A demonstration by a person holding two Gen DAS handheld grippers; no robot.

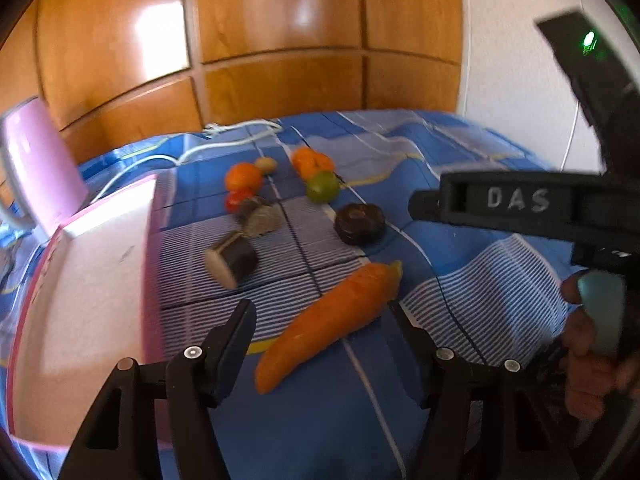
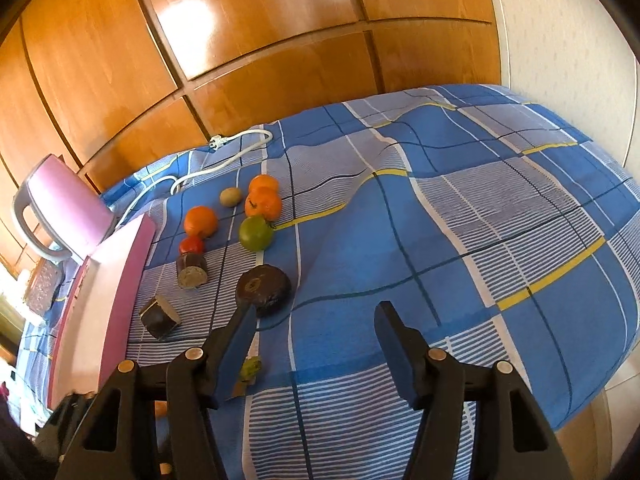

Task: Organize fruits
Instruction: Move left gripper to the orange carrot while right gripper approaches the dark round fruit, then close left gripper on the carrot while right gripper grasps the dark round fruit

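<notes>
Fingers of the left gripper [image 1: 320, 320] stand on both sides of the carrot [image 1: 328, 324] on the blue bedcover [image 2: 460, 240]; whether they press it I cannot tell. Right gripper [image 2: 316, 344] is wide open, empty. Other fruits [image 2: 256, 232] lie near the pink box [image 2: 116, 292].

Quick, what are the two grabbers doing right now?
Left gripper: open; the long orange carrot lies between its fingers, not yet squeezed.
Right gripper: open, holding nothing.
</notes>
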